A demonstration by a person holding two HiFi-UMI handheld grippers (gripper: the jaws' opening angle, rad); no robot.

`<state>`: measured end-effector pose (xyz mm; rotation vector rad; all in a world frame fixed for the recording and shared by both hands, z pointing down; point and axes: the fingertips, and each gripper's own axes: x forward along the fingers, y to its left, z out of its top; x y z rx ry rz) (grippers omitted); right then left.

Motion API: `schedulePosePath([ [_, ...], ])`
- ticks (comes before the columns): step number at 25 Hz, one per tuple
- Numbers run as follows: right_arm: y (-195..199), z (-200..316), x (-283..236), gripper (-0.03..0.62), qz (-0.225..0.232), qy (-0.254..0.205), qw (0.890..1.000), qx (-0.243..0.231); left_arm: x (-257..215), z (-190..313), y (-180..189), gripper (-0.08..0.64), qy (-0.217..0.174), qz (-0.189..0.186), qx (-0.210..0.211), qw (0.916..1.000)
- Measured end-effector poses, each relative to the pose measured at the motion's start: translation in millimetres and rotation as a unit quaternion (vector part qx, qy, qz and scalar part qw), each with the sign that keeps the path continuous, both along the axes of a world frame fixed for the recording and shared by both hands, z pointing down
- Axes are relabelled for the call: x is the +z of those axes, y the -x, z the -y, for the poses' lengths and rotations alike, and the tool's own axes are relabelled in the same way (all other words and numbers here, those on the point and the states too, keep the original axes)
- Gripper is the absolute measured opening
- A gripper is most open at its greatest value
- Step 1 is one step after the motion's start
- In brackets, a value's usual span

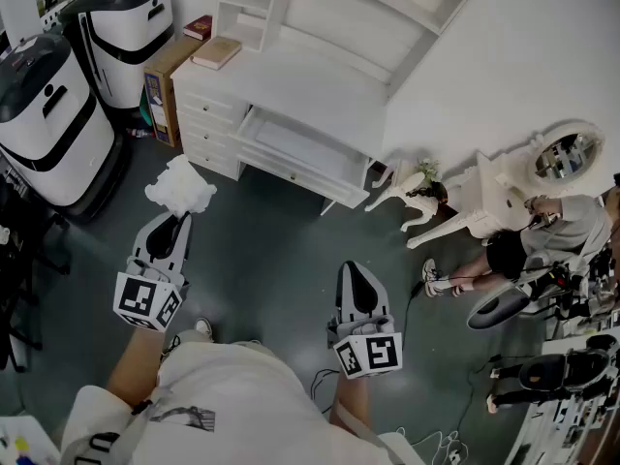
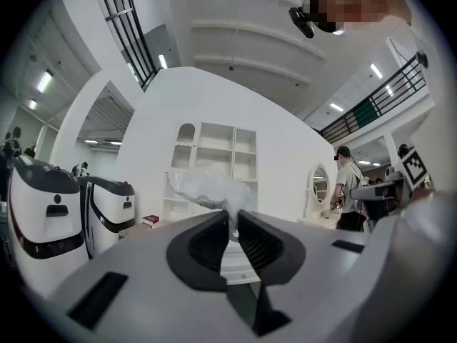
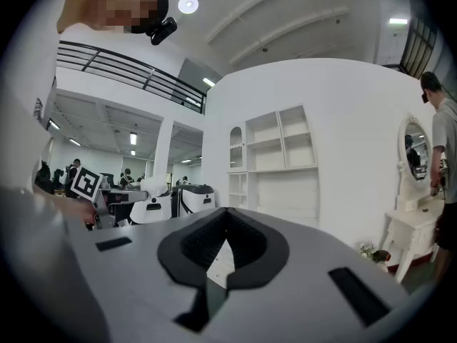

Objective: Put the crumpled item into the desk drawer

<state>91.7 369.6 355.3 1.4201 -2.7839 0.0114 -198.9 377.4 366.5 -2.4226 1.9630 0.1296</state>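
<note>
A crumpled white item sticks out of my left gripper, which is shut on its lower end. In the left gripper view the crumpled item bulges above the closed left gripper. Ahead stands the white desk with its wide centre drawer pulled out. The held item hangs above the floor, left of that drawer and short of it. My right gripper is lower and to the right over the dark floor. The right gripper is shut, with nothing between its jaws.
Two white-and-black machines stand at the left, beside a cardboard box. Books lie on the desk's left end. A white vanity with a round mirror and a person are at the right.
</note>
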Motion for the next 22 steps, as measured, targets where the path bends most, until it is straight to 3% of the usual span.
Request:
schedulePosePath([
  [8,2.0,-2.2,6.6,0.009,0.004,0.012,1.000,-0.002,2.5,-3.7,-0.9,0.049,0.003,0.013,0.004,0.9999],
  [12,-11.8,-4.9,5.8,0.009,0.040,0.012,0.999,-0.013,2.6,-10.5,-15.0,0.049,0.003,0.018,0.001,0.9998],
  [22,-49.8,-17.4,19.3,0.009,0.047,0.015,0.998,-0.032,9.7,-34.4,-53.1,0.049,0.000,0.023,-0.015,0.9996],
])
